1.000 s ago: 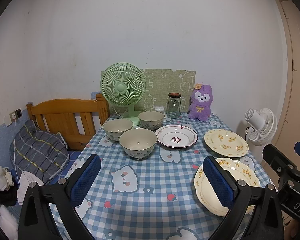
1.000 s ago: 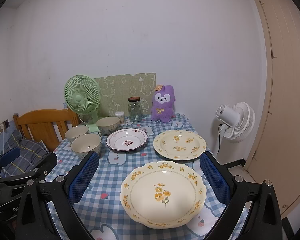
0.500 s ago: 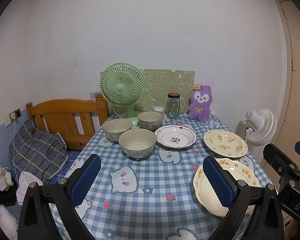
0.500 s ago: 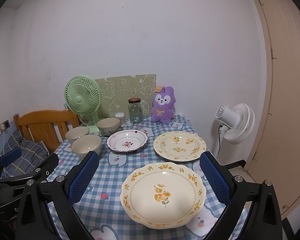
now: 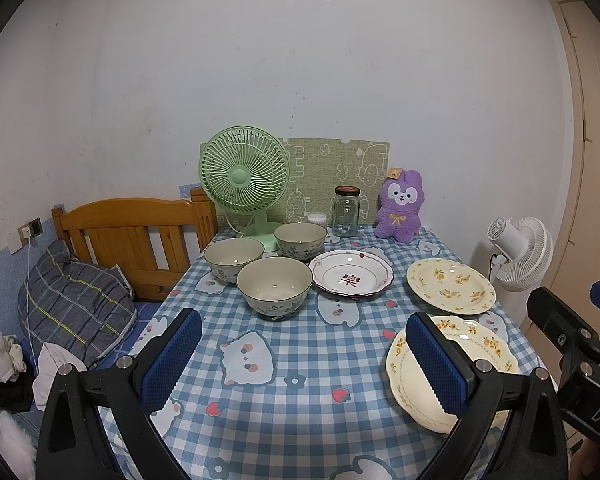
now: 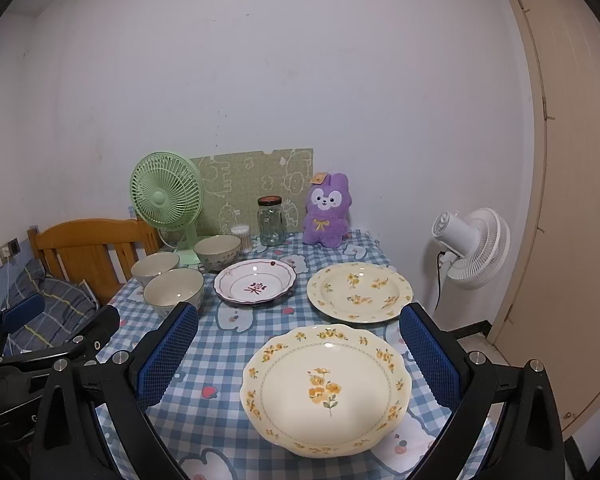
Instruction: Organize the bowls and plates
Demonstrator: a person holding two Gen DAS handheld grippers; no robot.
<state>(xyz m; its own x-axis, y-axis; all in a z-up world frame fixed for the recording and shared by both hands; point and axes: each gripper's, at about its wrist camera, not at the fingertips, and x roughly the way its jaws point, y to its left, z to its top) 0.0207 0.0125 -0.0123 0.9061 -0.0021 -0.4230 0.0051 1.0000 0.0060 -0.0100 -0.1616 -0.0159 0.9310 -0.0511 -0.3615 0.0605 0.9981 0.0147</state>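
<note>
Plates [image 6: 326, 386] whole only in right view, bowls [image 5: 275, 287] clearer left, both grippers [image 5: 304, 358] [image 6: 298, 354] released

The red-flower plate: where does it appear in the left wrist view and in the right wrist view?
Left wrist: the red-flower plate is right of centre, beside the nearest bowl.
Right wrist: it is left of centre, behind the near yellow plate.
Shared landmark: the purple plush at the wall.

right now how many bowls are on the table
3, clustered at the table's far left: one nearest the camera, one behind it to the left, one beside the green fan's base. None appears hidden.
</note>
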